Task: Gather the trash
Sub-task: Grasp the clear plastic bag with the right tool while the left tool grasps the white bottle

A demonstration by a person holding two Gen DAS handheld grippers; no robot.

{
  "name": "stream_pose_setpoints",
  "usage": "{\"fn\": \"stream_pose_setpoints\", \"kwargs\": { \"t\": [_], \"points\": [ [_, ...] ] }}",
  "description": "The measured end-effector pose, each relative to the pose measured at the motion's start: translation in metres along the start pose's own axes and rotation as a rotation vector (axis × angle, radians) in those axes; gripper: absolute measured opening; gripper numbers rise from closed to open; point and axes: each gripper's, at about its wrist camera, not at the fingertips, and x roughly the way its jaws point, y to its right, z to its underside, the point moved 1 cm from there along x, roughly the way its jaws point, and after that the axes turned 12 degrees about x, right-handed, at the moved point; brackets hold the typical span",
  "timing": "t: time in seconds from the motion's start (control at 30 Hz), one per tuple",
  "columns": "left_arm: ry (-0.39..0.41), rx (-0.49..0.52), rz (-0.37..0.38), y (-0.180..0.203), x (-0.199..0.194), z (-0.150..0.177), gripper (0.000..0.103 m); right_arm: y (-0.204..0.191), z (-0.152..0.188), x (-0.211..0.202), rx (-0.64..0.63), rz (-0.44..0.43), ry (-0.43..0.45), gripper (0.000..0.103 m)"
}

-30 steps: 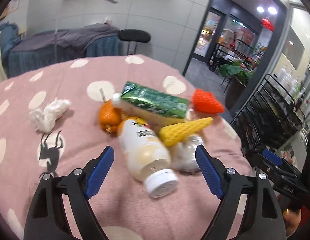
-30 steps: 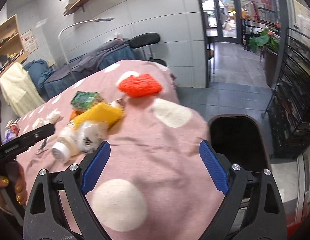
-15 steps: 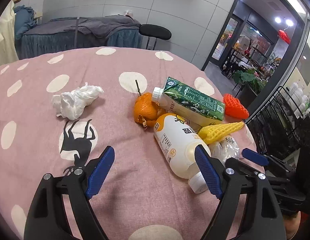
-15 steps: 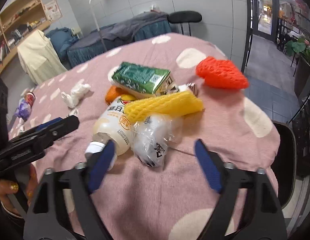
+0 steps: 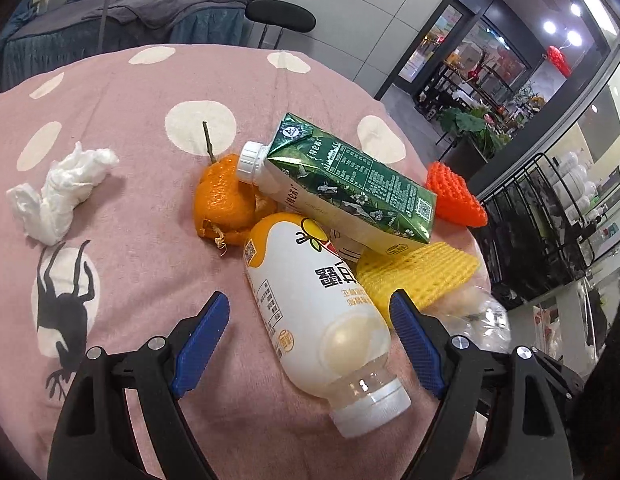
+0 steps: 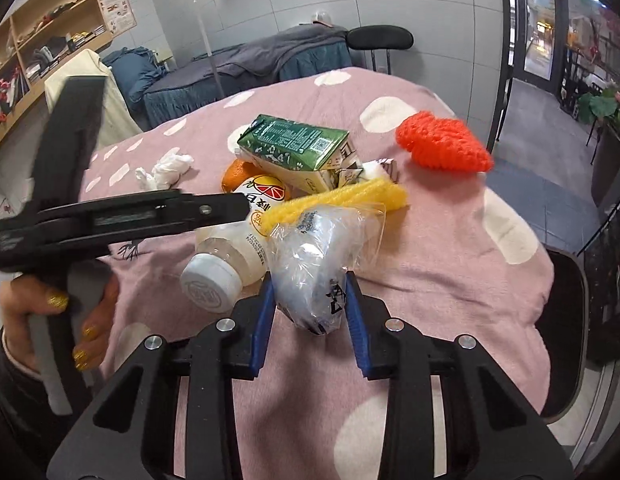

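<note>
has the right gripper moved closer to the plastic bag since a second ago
Yes. The right gripper has come in from the table edge to the plastic bag; its jaws have just been closing, and the bag now sits between them.

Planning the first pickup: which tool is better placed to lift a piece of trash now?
Right. The right tool has been closing and already pinches the crumpled plastic bag. The left tool is open astride the drink bottle, not gripping.

Our 2 handheld grippers and the hand that works 1 of them

We see black frames, blue ribbed pads and silver screws on the left gripper and right gripper; our left hand wears gold glitter nail polish and a dark sleeve.
</note>
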Motion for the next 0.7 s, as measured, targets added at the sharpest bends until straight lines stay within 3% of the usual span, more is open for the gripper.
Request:
{"fn": "stream_pose_setpoints", "kwargs": {
  "t": [0.33, 0.47, 0.7],
  "points": [
    [-0.133, 0.003, -0.018, 0.003, 0.035, -0.011, 0.075, 0.015, 0.007, -0.030, 0.028, 0.008, 0.064, 0.035],
    [-0.127, 0.022, -0.046, 0.008, 0.031, -0.009, 0.073, 0.016, 0.010, -0.036, 0.030, 0.007, 0.086, 0.035],
    [-0.069, 0.034, -0.031, 0.006, 0.002, 0.007, 0.063, 0.033, 0.015, -0.044, 0.067, 0.004, 0.118, 0.035]
  ]
}}
